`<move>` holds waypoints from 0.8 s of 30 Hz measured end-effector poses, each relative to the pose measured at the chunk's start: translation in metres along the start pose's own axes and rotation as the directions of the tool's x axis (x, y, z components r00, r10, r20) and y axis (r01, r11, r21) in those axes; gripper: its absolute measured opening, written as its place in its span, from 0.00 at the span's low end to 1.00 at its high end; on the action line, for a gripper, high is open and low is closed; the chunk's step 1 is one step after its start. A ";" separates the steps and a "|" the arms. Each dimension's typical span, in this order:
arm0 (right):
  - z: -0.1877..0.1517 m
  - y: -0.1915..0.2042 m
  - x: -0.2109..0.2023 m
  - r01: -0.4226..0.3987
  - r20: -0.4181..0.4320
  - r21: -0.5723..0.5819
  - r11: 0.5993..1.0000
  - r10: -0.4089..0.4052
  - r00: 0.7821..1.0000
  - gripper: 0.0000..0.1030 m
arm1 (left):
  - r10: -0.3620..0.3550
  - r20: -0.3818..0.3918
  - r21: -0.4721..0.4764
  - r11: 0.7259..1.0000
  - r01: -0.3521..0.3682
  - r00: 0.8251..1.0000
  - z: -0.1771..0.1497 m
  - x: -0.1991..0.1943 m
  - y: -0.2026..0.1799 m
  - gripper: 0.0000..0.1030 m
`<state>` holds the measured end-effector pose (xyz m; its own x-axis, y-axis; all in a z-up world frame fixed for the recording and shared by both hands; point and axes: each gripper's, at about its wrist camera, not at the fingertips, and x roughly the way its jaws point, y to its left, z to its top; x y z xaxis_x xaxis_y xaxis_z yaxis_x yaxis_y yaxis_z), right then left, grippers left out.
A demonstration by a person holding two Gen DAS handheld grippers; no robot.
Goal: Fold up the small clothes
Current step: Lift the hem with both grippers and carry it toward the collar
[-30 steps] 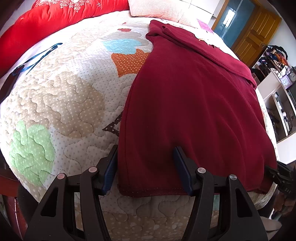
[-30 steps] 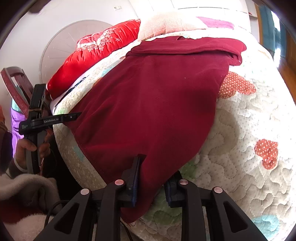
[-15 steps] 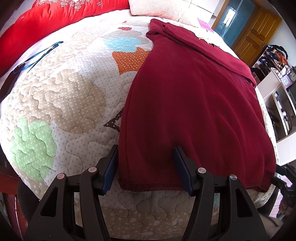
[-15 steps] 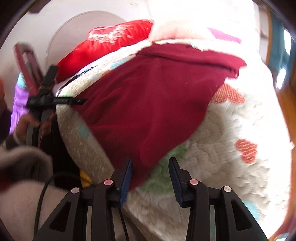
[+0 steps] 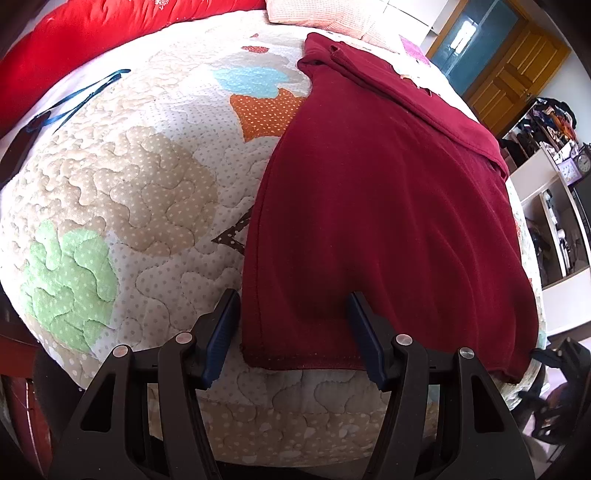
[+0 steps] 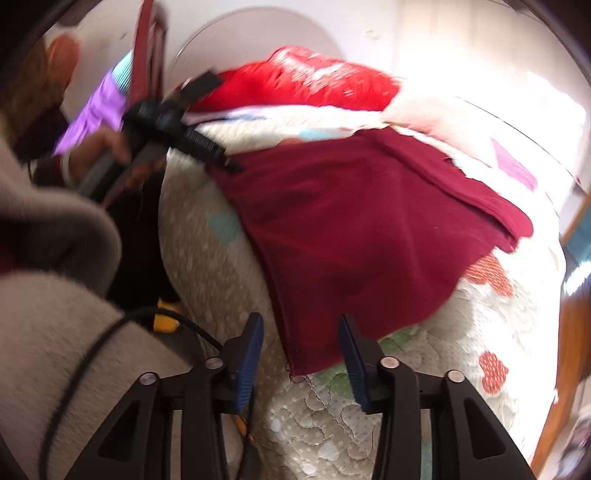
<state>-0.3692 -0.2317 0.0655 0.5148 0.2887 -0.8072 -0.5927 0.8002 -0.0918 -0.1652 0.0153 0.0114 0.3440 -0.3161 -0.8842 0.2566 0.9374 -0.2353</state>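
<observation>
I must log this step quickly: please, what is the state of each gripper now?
Left gripper: open, jaws either side of the dark red garment's hem corner, holding nothing.
Right gripper: open, jaws around the other corner, holding nothing.

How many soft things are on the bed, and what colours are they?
Dark red garment: 1
Bright red blanket: 1
Pink pillow: 1
Patchwork quilt under them all: 1
Blue strap (thin, not really soft): 1
Total: 5
</observation>
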 end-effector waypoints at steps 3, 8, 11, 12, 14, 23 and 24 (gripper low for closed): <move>0.000 0.009 0.009 -0.004 -0.053 -0.113 0.994 -0.002 0.999 0.43 | 0.014 -0.002 0.008 1.000 -0.014 1.000 -0.001 0.000 -0.002 0.59; -0.002 0.009 0.015 0.018 -0.097 -0.211 0.977 -0.039 0.995 0.43 | 0.012 0.000 0.007 1.000 -0.012 1.000 0.000 0.002 -0.002 0.60; -0.006 0.007 0.025 0.078 -0.144 -0.268 0.960 -0.120 0.982 0.43 | 0.008 -0.006 0.007 1.000 -0.008 1.000 0.001 0.002 -0.002 0.60; -0.006 0.006 0.026 0.078 -0.147 -0.268 0.960 -0.120 0.982 0.42 | 0.007 -0.009 0.007 1.000 -0.007 1.000 0.001 0.001 -0.002 0.60; -0.005 0.005 0.025 0.067 -0.155 -0.248 0.966 -0.108 0.982 0.36 | 0.005 -0.015 0.002 1.000 -0.005 1.000 0.001 -0.001 0.000 0.60; 0.004 -0.023 0.020 0.037 -0.112 -0.015 0.999 -0.038 0.993 0.10 | 0.005 -0.010 0.041 0.999 -0.004 1.000 -0.002 -0.002 -0.001 0.59; 0.005 -0.026 0.019 0.033 -0.104 0.007 0.999 -0.032 0.994 0.10 | 0.008 -0.007 0.055 0.998 -0.008 1.000 -0.002 -0.002 -0.003 0.50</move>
<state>-0.3408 -0.2445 0.0556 0.4669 0.2066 -0.8598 -0.5706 0.8132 -0.1145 -0.1683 0.0128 0.0130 0.3401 -0.3073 -0.8888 0.3028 0.9306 -0.2058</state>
